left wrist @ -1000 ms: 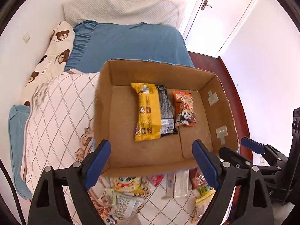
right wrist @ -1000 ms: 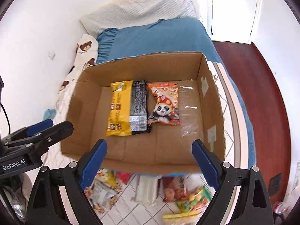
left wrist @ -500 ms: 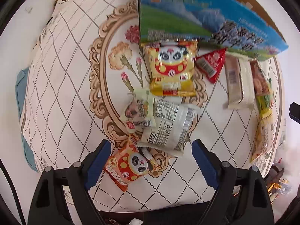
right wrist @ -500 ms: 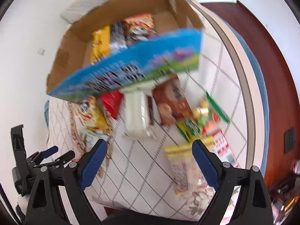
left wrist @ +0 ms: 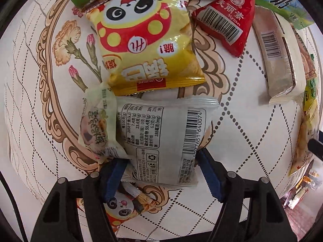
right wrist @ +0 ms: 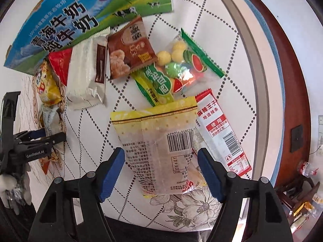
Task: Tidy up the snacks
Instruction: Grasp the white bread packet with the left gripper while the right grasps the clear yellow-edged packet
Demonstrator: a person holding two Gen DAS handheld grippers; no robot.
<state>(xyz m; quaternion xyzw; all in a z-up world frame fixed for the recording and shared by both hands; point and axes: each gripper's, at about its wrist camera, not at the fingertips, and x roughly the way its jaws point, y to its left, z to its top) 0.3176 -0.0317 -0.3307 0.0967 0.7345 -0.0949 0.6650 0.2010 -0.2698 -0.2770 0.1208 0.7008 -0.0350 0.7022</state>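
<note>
Snack packets lie on a quilted bed cover by a blue and green carton [right wrist: 66,22]. My left gripper [left wrist: 161,167] is open, low over the cover, its blue pads on either side of a white packet [left wrist: 161,137] lying barcode up. A yellow panda packet [left wrist: 147,40] and a red triangular packet [left wrist: 224,18] lie beyond it. My right gripper [right wrist: 161,165] is open, its pads on either side of a yellow translucent packet [right wrist: 159,139]. The left gripper shows in the right wrist view [right wrist: 36,141].
A pale green packet [left wrist: 99,125] leans on the white one. An orange panda packet [left wrist: 123,207] lies under my left fingers. A white bar [right wrist: 86,76], a brown packet [right wrist: 129,50], a fruit-candy bag [right wrist: 181,68] and a red-white strip [right wrist: 220,133] lie near. The bed edge [right wrist: 260,80] is at the right.
Both grippers have come down from above the box to the loose snacks. The left now straddles the white packet, the right the yellow translucent one. Both stay open.
</note>
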